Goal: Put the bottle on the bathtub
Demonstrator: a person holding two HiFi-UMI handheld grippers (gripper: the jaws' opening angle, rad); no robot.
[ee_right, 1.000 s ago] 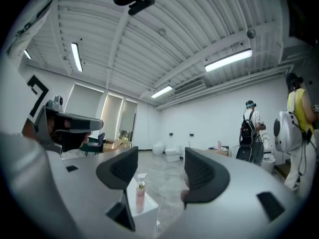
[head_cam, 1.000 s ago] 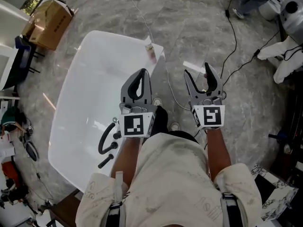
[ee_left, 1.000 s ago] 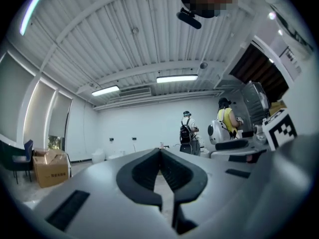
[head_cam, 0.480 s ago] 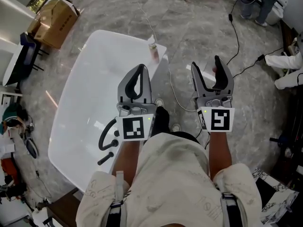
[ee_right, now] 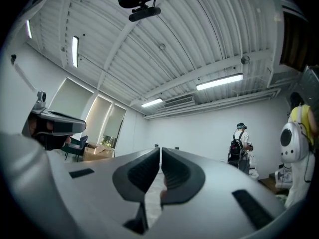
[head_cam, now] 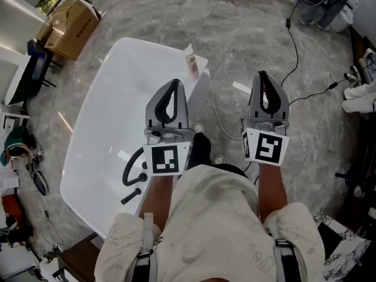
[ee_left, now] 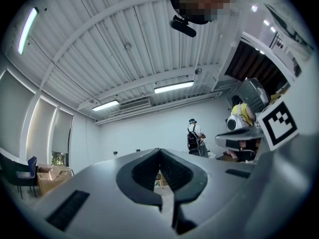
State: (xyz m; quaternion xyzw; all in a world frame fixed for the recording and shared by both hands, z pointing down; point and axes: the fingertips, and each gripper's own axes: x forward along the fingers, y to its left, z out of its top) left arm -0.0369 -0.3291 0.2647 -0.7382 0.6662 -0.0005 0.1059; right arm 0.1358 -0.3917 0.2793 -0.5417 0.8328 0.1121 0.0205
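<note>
The white bathtub (head_cam: pixel 111 116) lies on the stone floor at the left of the head view. A small pinkish bottle (head_cam: pixel 191 61) with a pale cap stands upright on the tub's far right corner rim. My left gripper (head_cam: pixel 172 86) hovers over the tub's right rim, short of the bottle, with its jaws shut and nothing in them. Over the bare floor to the right, my right gripper (head_cam: pixel 265 77) is also shut and empty. Both gripper views point up at the ceiling, showing the left gripper (ee_left: pixel 160 151) and right gripper (ee_right: pixel 160 150) with jaws pressed together.
A black faucet fitting (head_cam: pixel 134 164) sits on the tub's near rim. A cardboard box (head_cam: pixel 69 21) and a chair (head_cam: pixel 30 69) stand at far left. Cables (head_cam: pixel 294 46) cross the floor at right. A person (ee_right: pixel 241 143) stands far off, near a white robot (ee_right: pixel 294 148).
The right gripper's jaws were wide open a second ago and have come shut; it also drifted slightly right. The left gripper and the bottle have stayed put.
</note>
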